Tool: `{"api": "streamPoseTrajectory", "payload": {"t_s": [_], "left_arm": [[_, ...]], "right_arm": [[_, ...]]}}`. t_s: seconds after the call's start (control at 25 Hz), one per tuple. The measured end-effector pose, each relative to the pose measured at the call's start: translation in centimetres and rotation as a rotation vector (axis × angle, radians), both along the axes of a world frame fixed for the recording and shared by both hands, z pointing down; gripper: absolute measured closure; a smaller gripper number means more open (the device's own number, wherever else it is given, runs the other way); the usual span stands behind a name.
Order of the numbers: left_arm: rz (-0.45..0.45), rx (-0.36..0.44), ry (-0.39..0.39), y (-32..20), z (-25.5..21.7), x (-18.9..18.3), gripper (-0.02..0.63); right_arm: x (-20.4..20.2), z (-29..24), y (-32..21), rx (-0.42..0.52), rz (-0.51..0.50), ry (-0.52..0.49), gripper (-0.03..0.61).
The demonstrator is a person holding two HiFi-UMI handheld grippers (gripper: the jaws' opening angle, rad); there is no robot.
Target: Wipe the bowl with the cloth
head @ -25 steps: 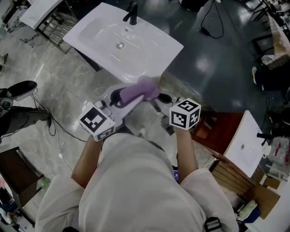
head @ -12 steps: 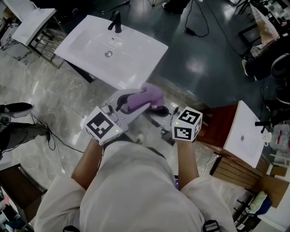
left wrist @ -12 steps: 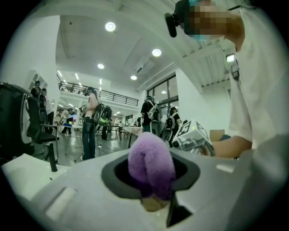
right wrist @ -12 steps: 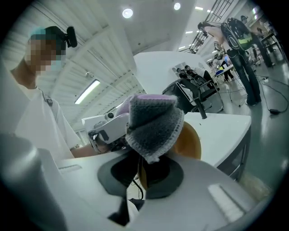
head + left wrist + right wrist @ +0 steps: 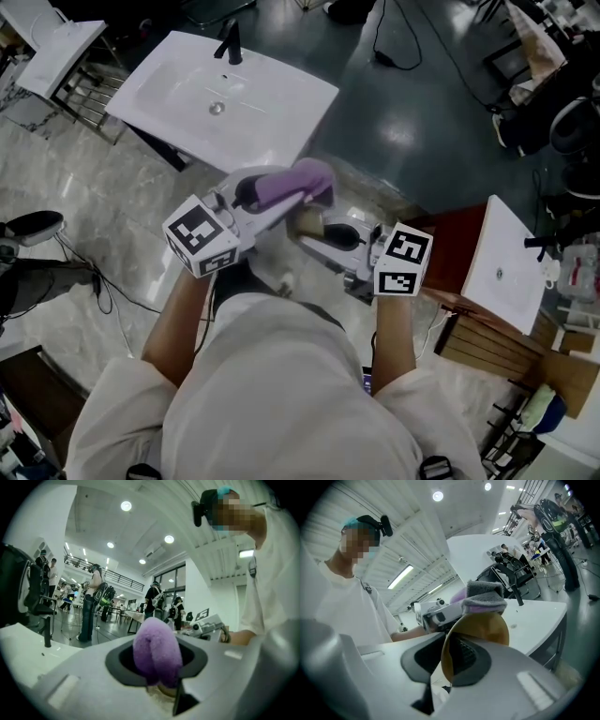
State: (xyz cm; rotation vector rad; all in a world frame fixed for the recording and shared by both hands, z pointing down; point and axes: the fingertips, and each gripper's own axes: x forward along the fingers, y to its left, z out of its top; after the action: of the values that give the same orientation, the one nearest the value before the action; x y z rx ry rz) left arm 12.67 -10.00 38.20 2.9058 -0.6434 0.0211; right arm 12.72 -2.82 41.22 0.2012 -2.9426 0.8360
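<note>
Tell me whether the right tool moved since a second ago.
Yes. Against the white basin, the right tool shifted rightward, away from it; its jaws have just been opening, the bowl between them.

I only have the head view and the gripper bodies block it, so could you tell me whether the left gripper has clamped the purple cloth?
Observer: Yes, the left gripper is shut on the purple cloth, bunched between its jaws.
Operator: And the right gripper?
Observer: The right gripper grips the tan bowl by its rim, one jaw inside; its jaws have just been opening slightly.
Operator: Does cloth touch bowl?
Observer: Yes, over the bowl's upper rim.
</note>
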Motion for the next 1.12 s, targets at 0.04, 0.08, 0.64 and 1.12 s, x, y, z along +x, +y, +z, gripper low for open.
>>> {"api": "streamPoseTrajectory", "payload": {"t_s": [0.04, 0.08, 0.64, 1.12], "left_arm": [[0.005, -0.022, 0.018, 0.0, 0.3, -0.3, 0.494], [0.012, -0.048, 0.04, -0.1, 0.7, -0.5, 0.495], [0.049, -0.233, 0.133, 2.8, 5.6, -2.8, 0.499], [0.033, -0.286, 0.187, 5.3, 5.9, -5.0, 0.499]], "right_arm": [[0.0, -0.2, 0.4, -0.001, -0.008, -0.01, 0.543], [0.1, -0.4, 0.8, -0.004, -0.014, -0.017, 0.541], [-0.4, -6.1, 2.2, -0.012, -0.035, -0.268, 0.557], [-4.1, -6.8, -0.9, -0.052, 0.049, -0.297, 0.557]]}}
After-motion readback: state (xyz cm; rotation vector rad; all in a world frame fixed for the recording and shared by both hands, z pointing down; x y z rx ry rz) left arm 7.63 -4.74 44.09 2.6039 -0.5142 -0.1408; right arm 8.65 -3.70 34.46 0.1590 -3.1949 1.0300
